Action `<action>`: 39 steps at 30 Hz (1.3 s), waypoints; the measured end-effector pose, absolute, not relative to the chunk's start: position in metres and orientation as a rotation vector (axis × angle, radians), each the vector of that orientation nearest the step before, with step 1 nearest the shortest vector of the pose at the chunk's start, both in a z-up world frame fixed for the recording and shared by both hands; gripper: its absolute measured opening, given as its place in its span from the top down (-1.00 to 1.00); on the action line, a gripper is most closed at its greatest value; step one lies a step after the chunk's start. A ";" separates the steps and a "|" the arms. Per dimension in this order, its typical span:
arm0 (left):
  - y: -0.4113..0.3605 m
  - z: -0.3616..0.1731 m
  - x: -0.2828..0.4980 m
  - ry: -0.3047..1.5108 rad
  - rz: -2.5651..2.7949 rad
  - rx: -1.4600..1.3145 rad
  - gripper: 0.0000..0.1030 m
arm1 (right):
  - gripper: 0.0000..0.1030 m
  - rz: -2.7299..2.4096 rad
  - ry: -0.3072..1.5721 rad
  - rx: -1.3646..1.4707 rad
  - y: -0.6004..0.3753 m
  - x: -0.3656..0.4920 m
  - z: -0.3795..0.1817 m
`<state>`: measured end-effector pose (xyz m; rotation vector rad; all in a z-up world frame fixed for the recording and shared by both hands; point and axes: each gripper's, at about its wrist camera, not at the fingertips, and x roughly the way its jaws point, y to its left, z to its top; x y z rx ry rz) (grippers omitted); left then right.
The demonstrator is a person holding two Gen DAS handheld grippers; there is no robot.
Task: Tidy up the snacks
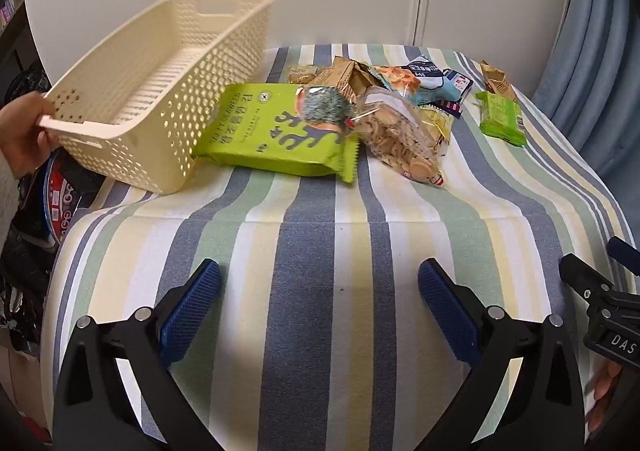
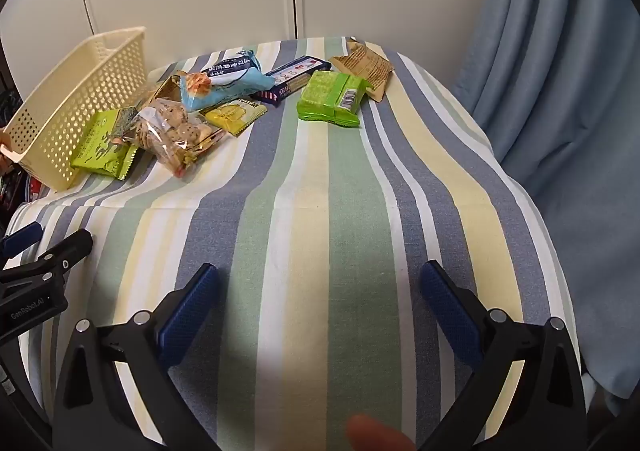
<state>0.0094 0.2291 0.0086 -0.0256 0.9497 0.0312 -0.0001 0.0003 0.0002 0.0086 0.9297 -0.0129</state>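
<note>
A striped cloth (image 2: 352,187) covers the table. At its far left a cream basket (image 1: 160,91) sits tilted, one end lifted. Beside it lie a green packet (image 1: 276,131) and a clear cookie bag (image 1: 400,135); a green wafer pack (image 2: 332,99) lies apart, right.

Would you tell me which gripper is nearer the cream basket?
Left. The left gripper hovers open near the table's front, the cream basket ahead to its left. The right gripper sits farther right, so farther away.
</note>
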 end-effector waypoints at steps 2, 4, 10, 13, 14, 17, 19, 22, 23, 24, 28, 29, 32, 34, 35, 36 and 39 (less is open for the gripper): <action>0.229 0.009 0.009 0.948 0.034 -0.021 -0.95 | -0.91 -0.013 0.929 0.009 0.001 0.000 0.000; 0.229 0.009 0.009 0.949 0.034 -0.021 -0.95 | -0.91 -0.011 0.929 0.011 0.001 -0.001 0.000; 0.229 0.009 0.007 0.947 0.034 -0.021 -0.95 | -0.91 -0.009 0.931 0.015 -0.003 -0.005 0.004; 0.229 0.009 0.007 0.948 0.034 -0.021 -0.95 | -0.91 -0.006 0.930 0.021 -0.006 -0.008 0.006; 0.229 0.009 0.007 0.949 0.034 -0.020 -0.95 | -0.91 -0.010 0.930 0.014 -0.002 -0.002 0.000; 0.229 0.008 0.007 0.949 0.034 -0.021 -0.95 | -0.91 -0.011 0.931 0.013 -0.001 -0.002 0.000; 0.229 0.008 0.007 0.949 0.034 -0.021 -0.95 | -0.91 -0.011 0.931 0.013 -0.001 -0.001 0.000; 0.229 0.008 0.008 0.950 0.034 -0.021 -0.95 | -0.91 -0.011 0.931 0.013 -0.001 -0.002 0.001; 0.229 0.008 0.007 0.949 0.034 -0.021 -0.95 | -0.91 -0.011 0.932 0.013 -0.001 -0.002 0.001; 0.229 0.008 0.008 0.950 0.034 -0.021 -0.95 | -0.91 -0.011 0.932 0.013 -0.001 -0.002 0.001; 0.229 0.007 0.008 0.950 0.034 -0.021 -0.95 | -0.91 -0.010 0.931 0.015 -0.001 -0.002 0.000; 0.229 0.007 0.008 0.950 0.034 -0.021 -0.95 | -0.91 -0.010 0.932 0.016 -0.001 -0.001 0.000; 0.229 0.007 0.007 0.950 0.034 -0.021 -0.95 | -0.91 -0.010 0.932 0.015 -0.002 -0.001 0.000; 0.229 0.007 0.007 0.950 0.034 -0.021 -0.95 | -0.91 -0.011 0.932 0.014 -0.001 -0.001 0.000; 0.229 0.008 0.007 0.950 0.034 -0.021 -0.95 | -0.91 -0.011 0.932 0.014 -0.001 -0.001 0.000; 0.230 0.008 0.006 0.950 0.034 -0.021 -0.95 | -0.91 -0.011 0.932 0.014 -0.002 -0.001 0.000; 0.229 0.007 0.008 0.950 0.034 -0.021 -0.95 | -0.91 -0.011 0.932 0.013 -0.001 -0.001 0.000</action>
